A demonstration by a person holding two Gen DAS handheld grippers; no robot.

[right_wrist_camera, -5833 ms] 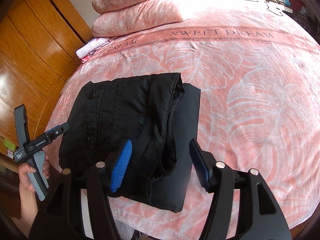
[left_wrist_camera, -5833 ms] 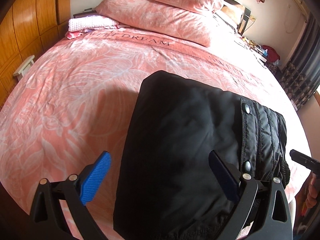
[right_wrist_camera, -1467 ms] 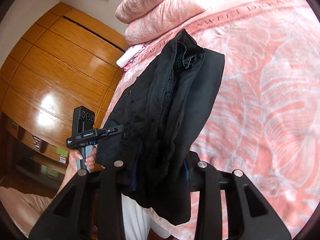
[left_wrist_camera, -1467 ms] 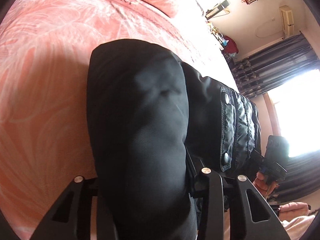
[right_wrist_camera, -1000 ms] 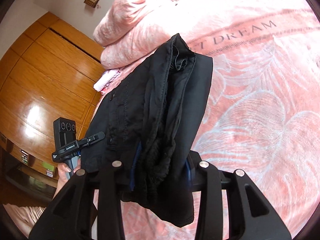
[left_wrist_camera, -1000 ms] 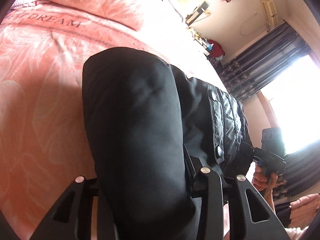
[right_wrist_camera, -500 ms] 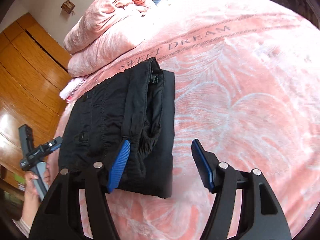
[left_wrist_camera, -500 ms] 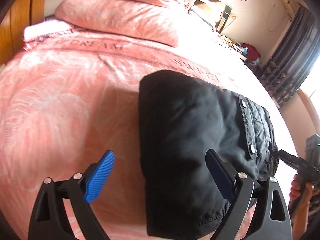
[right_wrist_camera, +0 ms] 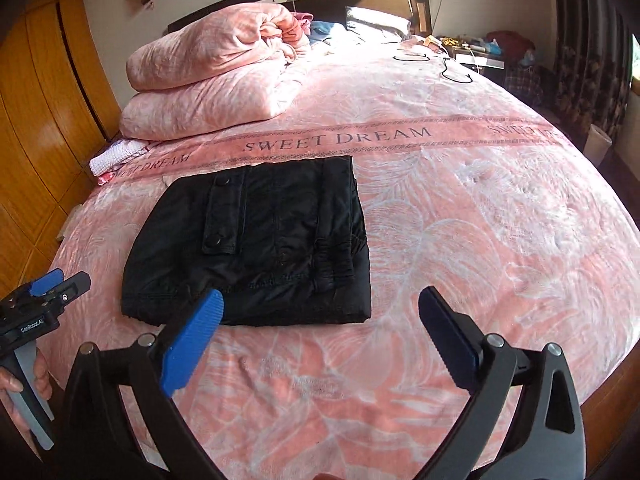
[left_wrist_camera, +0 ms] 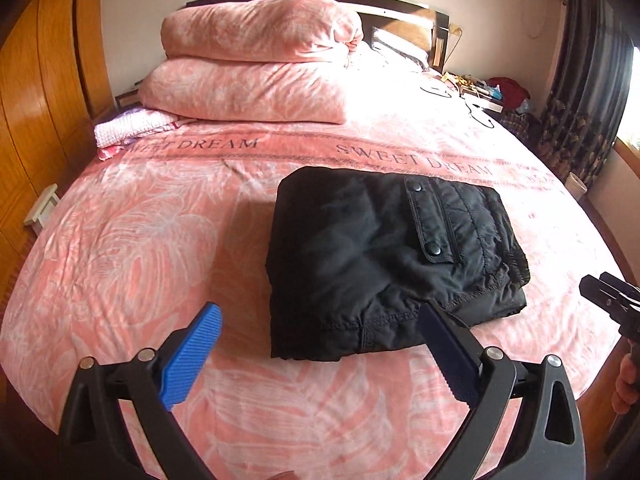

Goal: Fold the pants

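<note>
The black padded pants (left_wrist_camera: 384, 256) lie folded into a compact rectangle on the pink bedspread, also in the right wrist view (right_wrist_camera: 264, 244). A snap-button pocket flap faces up. My left gripper (left_wrist_camera: 320, 344) is open and empty, held above the bed just in front of the pants' near edge. My right gripper (right_wrist_camera: 320, 336) is open and empty, in front of the pants' near right corner. Neither touches the pants. The right gripper shows at the left view's right edge (left_wrist_camera: 608, 300), and the left gripper shows at the right view's left edge (right_wrist_camera: 44, 296).
The pink "SWEET DREAM" bedspread (left_wrist_camera: 140, 240) covers the bed. Folded pink quilts (left_wrist_camera: 256, 76) are stacked at the headboard, with a small pink-white cloth (left_wrist_camera: 132, 128) beside them. A wooden wardrobe (left_wrist_camera: 36, 100) stands at the left, dark curtains (left_wrist_camera: 588, 92) at the right.
Both grippers were shut on the folded pants and held them up. They have set the pants down on the bed, opened, and drawn back toward the bed's near edge.
</note>
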